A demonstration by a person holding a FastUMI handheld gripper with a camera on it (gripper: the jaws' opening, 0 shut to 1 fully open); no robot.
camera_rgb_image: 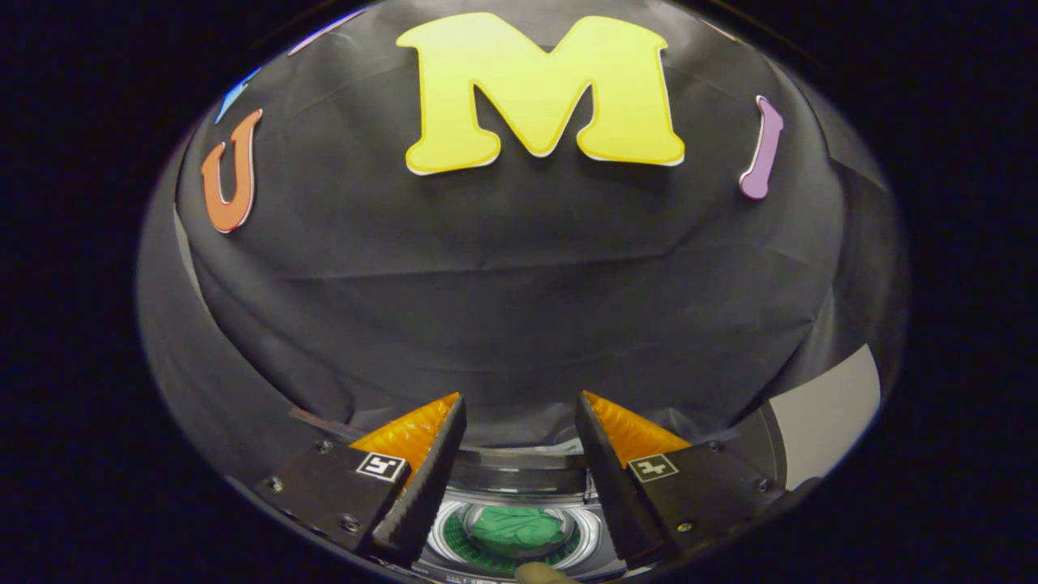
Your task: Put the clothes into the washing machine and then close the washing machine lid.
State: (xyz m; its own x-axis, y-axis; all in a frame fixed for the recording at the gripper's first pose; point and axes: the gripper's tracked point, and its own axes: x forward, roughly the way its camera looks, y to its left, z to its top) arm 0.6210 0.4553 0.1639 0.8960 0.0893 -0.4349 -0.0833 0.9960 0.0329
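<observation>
Gripper view. The gripper is held high and level, so it looks mostly at the booth wall; its two fingers stand well apart with nothing between them. Nothing is gripped.

Below and between the fingers sits the washing machine, seen from above. A green cloth lies bunched in the round drum opening, ringed by the pale drum rim. Judgement: the clothes are already inside, which would explain the empty, spread fingers.

A dark curved band lies just beyond the opening, under the fingertips. It may be the lid or the back panel; cannot tell which, nor whether the lid is up.

A small tan object shows at the near edge of the machine; too little is visible to identify it.

Judgement: loading looks done; the lid closing remains.
</observation>
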